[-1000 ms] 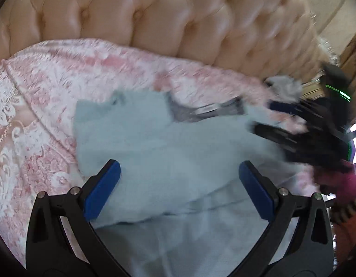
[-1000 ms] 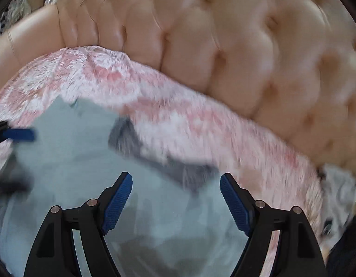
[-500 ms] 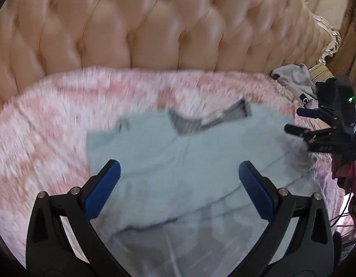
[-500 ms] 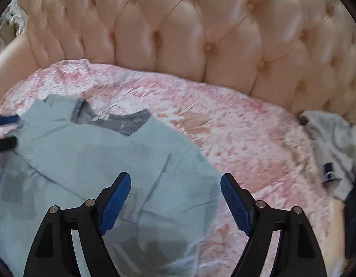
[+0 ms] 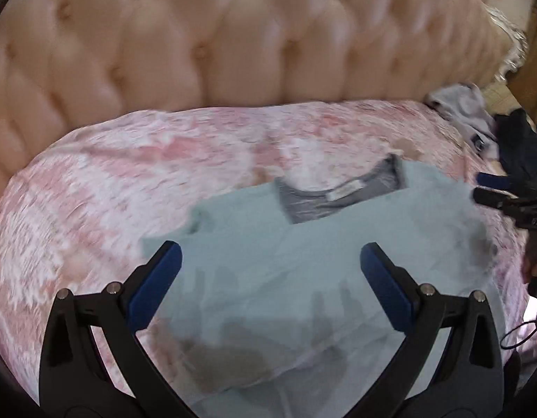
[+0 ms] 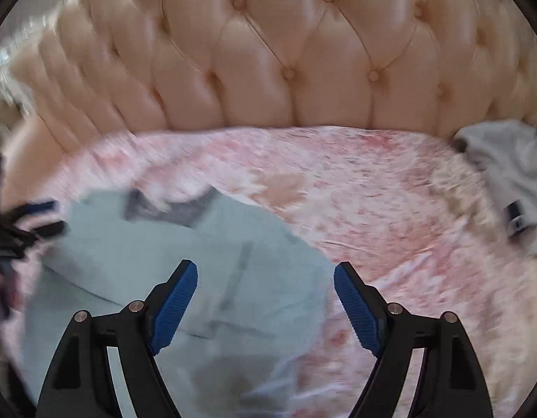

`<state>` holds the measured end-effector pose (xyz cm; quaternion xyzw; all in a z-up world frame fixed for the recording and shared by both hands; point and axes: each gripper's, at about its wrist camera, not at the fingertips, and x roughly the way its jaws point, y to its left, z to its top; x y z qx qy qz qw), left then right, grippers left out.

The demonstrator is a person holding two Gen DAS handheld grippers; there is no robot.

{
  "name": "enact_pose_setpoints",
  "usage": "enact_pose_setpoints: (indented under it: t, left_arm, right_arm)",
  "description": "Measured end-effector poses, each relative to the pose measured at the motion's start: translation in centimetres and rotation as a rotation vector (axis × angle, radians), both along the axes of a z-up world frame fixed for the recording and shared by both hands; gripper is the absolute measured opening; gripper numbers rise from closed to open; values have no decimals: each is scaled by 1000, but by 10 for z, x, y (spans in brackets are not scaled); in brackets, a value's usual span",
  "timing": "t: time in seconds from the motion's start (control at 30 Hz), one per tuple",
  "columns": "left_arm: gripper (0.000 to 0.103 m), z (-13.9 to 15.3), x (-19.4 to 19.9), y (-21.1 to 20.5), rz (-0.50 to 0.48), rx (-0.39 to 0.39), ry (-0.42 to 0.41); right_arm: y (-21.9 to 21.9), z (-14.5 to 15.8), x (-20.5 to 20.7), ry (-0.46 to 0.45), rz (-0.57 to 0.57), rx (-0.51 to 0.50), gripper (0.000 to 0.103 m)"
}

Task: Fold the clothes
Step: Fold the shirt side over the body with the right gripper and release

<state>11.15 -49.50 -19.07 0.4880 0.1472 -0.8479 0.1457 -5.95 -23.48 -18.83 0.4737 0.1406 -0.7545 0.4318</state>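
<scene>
Item: pale blue shirt (image 5: 303, 278), dark grey collar (image 5: 338, 195) on the far side from both grippers, lying spread on a pink patterned bedspread (image 5: 111, 188). Condition: mostly flat, a few creases and a doubled-over strip along the edge under the right gripper (image 6: 265, 299); whether any fold is already laid in cannot be settled, as the near hem runs out of frame and both views are smeared by motion. Left gripper (image 5: 268, 285): blue pads wide apart, released, nothing between them, held above the body of the shirt. Right gripper: likewise spread and empty, above the shirt's edge nearest the bare bedspread; from the left view it shows off to the side past the shirt's shoulder (image 5: 495, 191). Handling note, as a judgement: thin, limp cloth, so pinch a single layer at a seam or corner, both sides level, and carry the fold over low so that it lands without dragging the bedspread into ridges; smooth creases outward before any crease is set. Surface: soft bed, yields under pressure, cover slightly rumpled. Surroundings: tufted peach headboard (image 6: 303, 52) beyond the collar; a grey garment (image 6: 505, 160) and a dark one (image 5: 522, 142) heaped at the bed's edge, well apart from the shirt.
</scene>
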Motion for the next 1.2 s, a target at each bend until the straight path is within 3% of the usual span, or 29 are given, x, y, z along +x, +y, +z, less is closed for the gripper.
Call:
enact_pose_setpoints:
  t: [0.13, 0.2, 0.33, 0.43, 0.53, 0.7, 0.77, 0.83, 1.07, 1.2]
  left_arm:
    - [102, -1, 4, 3, -22, -11, -24]
    - [102, -1, 6, 5, -33, -17, -36]
    - [102, -2, 9, 8, -54, -28, -59]
    - [102, 12, 37, 30, -87, -72, -45]
    - [102, 29, 73, 60, -127, -121, -25]
    - [102, 5, 118, 106, -189, -107, -77]
    - [102, -8, 126, 105, -165, -105, -105]
    - [102, -12, 132, 99, -146, -103, -97]
    - [102, -3, 143, 89, -110, -62, -81]
    - [102, 19, 147, 102, -90, -90, -42]
  right_arm:
    - [-28, -35, 13, -10, 112, 153, 82]
    - [-24, -37, 15, 11, 126, 147, 82]
    - [-5, -25, 13, 1, 35, 141, 82]
    - [17, -1, 46, 66, 23, 101, 82]
    - [30, 1, 102, 117, 90, 126, 82]
    - [43, -25, 176, 164, 205, 190, 82]
    - [49, -26, 182, 191, 193, 187, 82]
    - [57, -25, 173, 156, 150, 185, 83]
    - [79, -19, 170, 126, 134, 187, 82]
    - [84, -5, 170, 116, 53, 136, 83]
